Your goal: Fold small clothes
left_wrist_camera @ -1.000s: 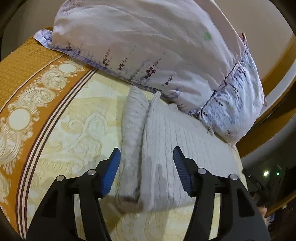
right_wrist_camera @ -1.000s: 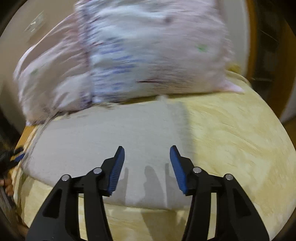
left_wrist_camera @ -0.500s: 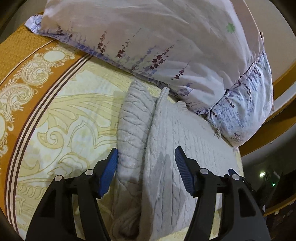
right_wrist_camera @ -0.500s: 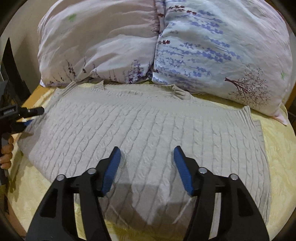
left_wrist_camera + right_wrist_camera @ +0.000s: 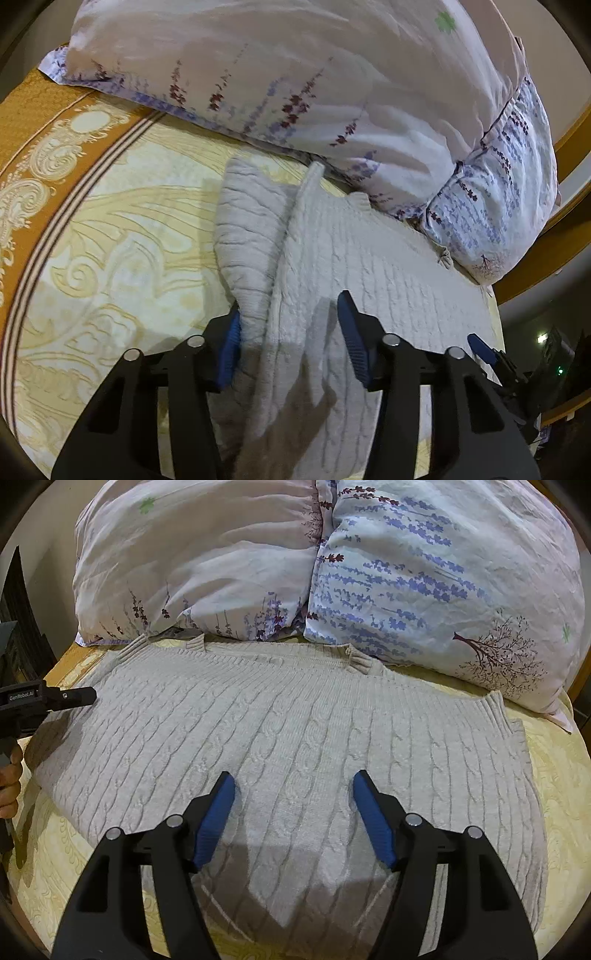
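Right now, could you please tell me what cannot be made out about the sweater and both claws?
- Sweater near hem: right wrist view, hidden behind the right claw and its shadow.
- Sleeve end: left wrist view, hidden behind the left claw; whether the closing pads pinch it is unclear.
- Left claw tips: right wrist view, too small.

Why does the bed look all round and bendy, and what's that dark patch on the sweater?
Both wrist views use fisheye lenses, so the bedspread curves and corners go black. In the right wrist view, the right gripper shadows the sweater; both views are sharp.
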Demonstrator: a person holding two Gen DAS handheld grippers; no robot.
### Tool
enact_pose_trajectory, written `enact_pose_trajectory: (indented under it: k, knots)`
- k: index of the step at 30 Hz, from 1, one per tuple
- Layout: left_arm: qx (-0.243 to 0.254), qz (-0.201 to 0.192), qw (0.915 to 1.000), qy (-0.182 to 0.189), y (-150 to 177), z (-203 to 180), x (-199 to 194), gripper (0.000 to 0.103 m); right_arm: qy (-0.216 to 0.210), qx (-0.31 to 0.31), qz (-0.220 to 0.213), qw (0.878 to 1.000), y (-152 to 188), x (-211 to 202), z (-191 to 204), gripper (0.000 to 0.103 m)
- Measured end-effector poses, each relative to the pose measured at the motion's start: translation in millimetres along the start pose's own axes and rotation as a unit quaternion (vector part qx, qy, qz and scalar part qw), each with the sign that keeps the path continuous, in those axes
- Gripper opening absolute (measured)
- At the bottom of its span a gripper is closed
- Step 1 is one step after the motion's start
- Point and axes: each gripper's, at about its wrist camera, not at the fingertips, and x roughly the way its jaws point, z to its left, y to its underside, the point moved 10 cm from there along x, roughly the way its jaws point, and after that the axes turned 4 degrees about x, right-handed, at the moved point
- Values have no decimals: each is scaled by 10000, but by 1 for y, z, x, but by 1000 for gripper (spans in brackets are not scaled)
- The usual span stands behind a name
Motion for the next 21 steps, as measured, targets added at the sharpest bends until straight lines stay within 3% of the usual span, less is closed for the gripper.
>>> enact_pose_trajectory:
  k: [3,5,13,21]
  knots:
    - [1,4,10000,-51,0,-4,2,40,-12,-17,0,10000,-1,1,0,67]
    - [-81,52,9999,91,1,-8,4,28,-14,-15,3,10000,-1,1,0,67]
    - [-223,-98,9986,467,-8,-27,-7,22,-64,2,20,10000,0,1,1,68]
    - [-46,-327,9944,999,-22,-81,-22,21,-472,351,6,9983,-3,-9,-6,68]
